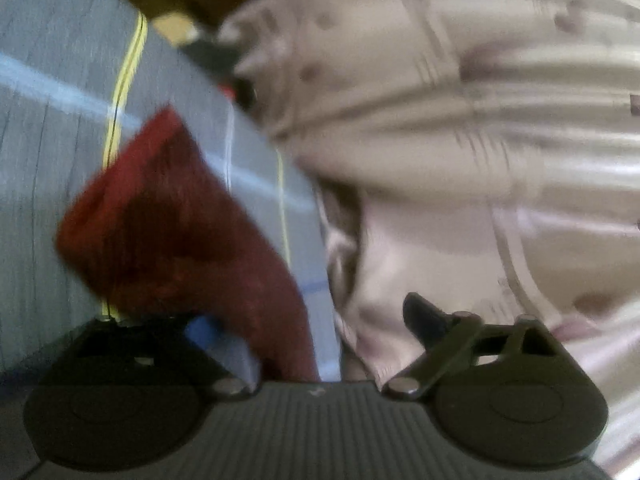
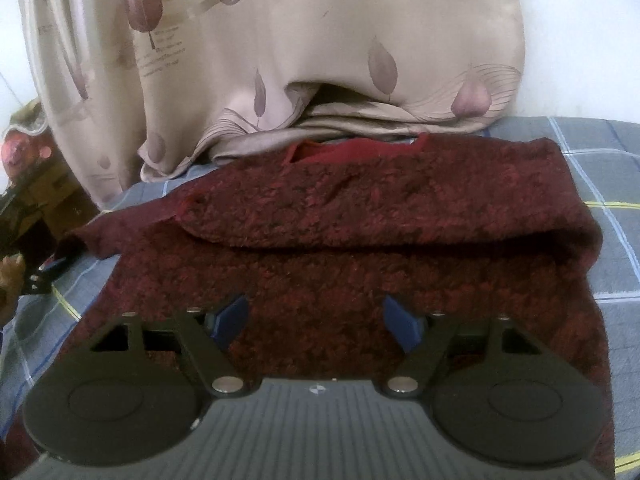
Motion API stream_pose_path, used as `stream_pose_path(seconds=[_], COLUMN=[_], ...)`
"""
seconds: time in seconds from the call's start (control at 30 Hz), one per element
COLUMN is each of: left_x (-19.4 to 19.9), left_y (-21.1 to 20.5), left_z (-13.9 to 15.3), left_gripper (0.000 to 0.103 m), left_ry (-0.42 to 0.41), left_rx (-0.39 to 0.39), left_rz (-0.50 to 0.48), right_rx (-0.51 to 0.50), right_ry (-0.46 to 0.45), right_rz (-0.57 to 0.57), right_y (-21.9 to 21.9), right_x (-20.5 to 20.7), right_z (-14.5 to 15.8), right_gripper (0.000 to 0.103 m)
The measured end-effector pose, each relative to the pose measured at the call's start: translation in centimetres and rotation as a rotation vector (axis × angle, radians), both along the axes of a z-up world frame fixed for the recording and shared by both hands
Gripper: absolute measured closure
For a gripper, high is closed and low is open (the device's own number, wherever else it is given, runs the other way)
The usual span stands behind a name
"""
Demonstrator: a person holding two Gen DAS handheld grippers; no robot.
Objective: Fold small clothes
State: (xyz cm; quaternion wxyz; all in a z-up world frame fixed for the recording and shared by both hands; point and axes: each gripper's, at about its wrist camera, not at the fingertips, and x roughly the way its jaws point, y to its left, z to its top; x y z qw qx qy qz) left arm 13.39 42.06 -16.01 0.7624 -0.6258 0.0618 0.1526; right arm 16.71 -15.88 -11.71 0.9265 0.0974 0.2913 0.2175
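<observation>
Dark red knit, flecked with black, covers most of the right wrist view: a small sweater (image 2: 360, 264) lies flat on a grey-blue plaid sheet (image 2: 600, 184), its neckline turned toward the beige curtain (image 2: 320, 60) that bunches onto the sheet just behind it. One sleeve is folded across the chest, and the other runs out to the left edge of the sheet. The right tongs (image 2: 320, 322) hover above the lower part of the garment with their blue-padded fingers (image 2: 230, 320) spread wide, holding nothing. The left wrist view is badly blurred. In it, a flap of the same red sweater (image 1: 176, 232) rises from the left tongs (image 1: 316, 330) over the plaid sheet (image 1: 60, 100), with the curtain (image 1: 460, 120) filling the right side. One blue pad (image 1: 208, 332) sits against the cloth while the dark opposite finger stands well apart, so I cannot tell whether these tongs actually grip the fabric.
</observation>
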Motion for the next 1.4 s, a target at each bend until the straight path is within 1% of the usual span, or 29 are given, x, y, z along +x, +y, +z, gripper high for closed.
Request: stream_pose_path(seconds=[0.03, 0.07, 0.1, 0.13, 0.17, 0.2, 0.23, 0.3, 0.33, 0.37, 0.47, 0.5, 0.63, 0.73, 0.83, 0.9, 0.97, 1.03, 1.13, 1.2, 1.23, 1.27, 1.3, 1.33, 1.37, 1.4], left_x=[0.4, 0.9, 1.1, 1.3, 1.5, 2.0, 2.3, 3.2, 3.7, 4.2, 5.2, 5.8, 7.7, 9.9, 11.8, 13.1, 13.7, 14.5, 15.3, 16.1, 16.5, 17.1, 17.3, 17.5, 17.2, 16.7], left_y=[0.4, 1.0, 1.7, 2.1, 2.3, 2.4, 2.3, 1.4, 0.6, -0.3, -3.9, -5.6, -12.7, -18.1, -23.6, -27.9, -31.5, -34.8, -38.4, -40.5, -41.5, -42.1, -42.6, -43.1, -43.2, -43.3], left_z=[0.3, 0.4, 0.4, 0.6, 1.2, 2.3, 3.2, 5.4, 7.1, 8.7, 12.7, 14.2, 17.8, 19.0, 18.7, 17.7, 16.1, 13.7, 10.2, 7.8, 6.8, 5.9, 5.1, 4.5, 4.1, 4.1], left_gripper=[0.045, 0.078, 0.087, 0.091, 0.092, 0.092, 0.092, 0.092, 0.092, 0.092, 0.092, 0.092, 0.092, 0.092, 0.092, 0.092, 0.092, 0.092, 0.092, 0.091, 0.086, 0.074, 0.066, 0.048, 0.036, 0.032], left_ry=[0.033, 0.071, 0.092, 0.109, 0.127, 0.133, 0.123, 0.082, 0.056, 0.032, -0.041, -0.065, -0.164, -0.215, -0.229, -0.222, -0.212, -0.185, -0.157, -0.139, -0.118, -0.097, -0.078, -0.055, -0.042, -0.042], left_rx=[0.029, 0.05, 0.049, 0.064, 0.106, 0.16, 0.198, 0.271, 0.319, 0.36, 0.443, 0.479, 0.542, 0.536, 0.541, 0.564, 0.571, 0.555, 0.537, 0.538, 0.545, 0.546, 0.539, 0.534, 0.536, 0.541], left_rz=[0.023, 0.034, 0.037, 0.049, 0.063, 0.058, 0.046, 0.019, -0.005, -0.03, -0.108, -0.142, -0.273, -0.387, -0.493, -0.584, -0.659, -0.731, -0.815, -0.899, -0.944, -0.987, -1.037, -1.088, -1.107, -1.111], right_rx=[-0.001, -0.003, -0.003, -0.002, -0.001, 0.003, 0.012, 0.042, 0.064, 0.101, 0.242, 0.287, 0.474, 0.568, 0.604, 0.619, 0.638, 0.651, 0.669, 0.674, 0.674, 0.672, 0.67, 0.668, 0.669, 0.673], right_ry=[-0.003, -0.006, -0.009, -0.009, -0.01, -0.011, -0.013, -0.014, -0.014, -0.014, -0.012, -0.007, 0.0, -0.025, -0.047, -0.053, -0.056, -0.06, -0.051, -0.045, -0.045, -0.044, -0.043, -0.042, -0.041, -0.041], right_rz=[-0.002, -0.001, -0.001, -0.002, -0.004, -0.003, -0.002, -0.006, -0.009, -0.017, -0.067, -0.094, -0.188, -0.231, -0.251, -0.267, -0.273, -0.281, -0.287, -0.285, -0.285, -0.284, -0.281, -0.279, -0.279, -0.278], right_y=[0.1, 0.1, 0.1, 0.2, 0.2, 0.2, 0.1, -0.5, -0.9, -1.5, -3.9, -4.7, -8.0, -9.6, -10.3, -10.6, -10.9, -11.2, -11.5, -11.5, -11.5, -11.5, -11.4, -11.4, -11.4, -11.4], right_x=[-0.1, 0.0, -0.1, 0.1, 0.1, 0.2, 0.2, 0.2, 0.2, 0.2, 0.2, 0.3, 0.1, -0.4, -0.7, -0.8, -0.8, -1.0, -0.9, -0.8, -0.8, -0.8, -0.8, -0.8, -0.8, -0.8], right_z=[-0.1, -0.2, -0.2, -0.3, -0.4, -0.4, -0.4, -0.4, -0.5, -0.5, -0.9, -1.1, -2.3, -2.9, -3.3, -3.5, -3.8, -4.0, -4.3, -4.3, -4.4, -4.3, -4.3, -4.3, -4.3, -4.3], right_gripper=[0.026, 0.025, 0.025, 0.025, 0.024, 0.024, 0.023, 0.022, 0.021, 0.019, 0.016, 0.015, 0.015, 0.015, 0.015, 0.015, 0.015, 0.015, 0.015, 0.015, 0.015, 0.015, 0.015, 0.015, 0.015, 0.015])
